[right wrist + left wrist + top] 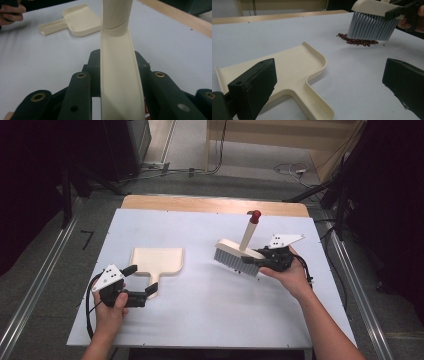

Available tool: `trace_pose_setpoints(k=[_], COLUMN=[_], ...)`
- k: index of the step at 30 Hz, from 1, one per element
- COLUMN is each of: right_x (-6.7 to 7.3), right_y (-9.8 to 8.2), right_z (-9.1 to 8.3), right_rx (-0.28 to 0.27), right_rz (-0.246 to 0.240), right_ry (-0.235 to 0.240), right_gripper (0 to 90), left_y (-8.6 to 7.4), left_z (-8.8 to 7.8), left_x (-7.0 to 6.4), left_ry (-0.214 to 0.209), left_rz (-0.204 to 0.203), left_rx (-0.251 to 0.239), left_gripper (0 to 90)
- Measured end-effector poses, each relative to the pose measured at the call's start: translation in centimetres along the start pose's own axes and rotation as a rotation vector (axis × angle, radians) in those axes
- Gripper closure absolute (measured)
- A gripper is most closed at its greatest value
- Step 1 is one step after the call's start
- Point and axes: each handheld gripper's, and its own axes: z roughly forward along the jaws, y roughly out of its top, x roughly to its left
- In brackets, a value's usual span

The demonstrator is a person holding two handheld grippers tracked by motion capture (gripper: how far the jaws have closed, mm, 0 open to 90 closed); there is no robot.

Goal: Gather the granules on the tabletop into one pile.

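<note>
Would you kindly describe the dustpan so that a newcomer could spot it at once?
On the white table, look left of the middle, just ahead of the left hand-held gripper. There lies the cream dustpan, flat, with its short handle pointing toward the person. Unlike the brush to its right, it has no bristles and nothing holds it.

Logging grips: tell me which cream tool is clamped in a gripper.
The brush, held off the table by the right gripper; the dustpan lies flat, ungripped.
</note>
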Motion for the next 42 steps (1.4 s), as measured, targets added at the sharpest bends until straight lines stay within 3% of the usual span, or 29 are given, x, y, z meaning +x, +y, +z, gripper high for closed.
trace_pose_setpoints(k=[5,11,18,20,24,30,42], right_x=[-1.5,-4.0,-6.0,-6.2,-6.3,-5.2,-3.6], right_y=[1.5,2.8,1.6,1.0,0.1,-0.3,-0.8], right_z=[-0.9,-0.5,1.9,2.3,2.8,3.0,2.2], right_rx=[-0.049,-0.035,0.033,0.037,0.040,0.053,0.066], right_rz=[0.012,-0.006,-0.012,-0.028,-0.032,-0.053,-0.082], right_ry=[-0.060,-0.185,-0.250,-0.293,-0.295,-0.231,-0.165], right_gripper=[65.9,65.9,65.9,65.9,65.9,66.0,66.0], left_y=[0.0,0.0,-0.1,-0.1,-0.1,-0.1,0.0], left_z=[0.1,-0.1,-0.2,-0.2,-0.2,0.0,0.1], left_x=[0.0,0.1,0.2,0.2,0.2,0.1,-0.1], left_ry=[-0.001,0.003,0.005,0.006,0.006,0.002,0.000], left_rz=[0.001,0.002,0.005,0.007,0.004,0.004,0.011], left_rx=[0.000,0.001,0.004,0.006,0.005,0.004,0.007], left_gripper=[0.0,0.0,0.0,0.0,0.0,0.0,0.0])
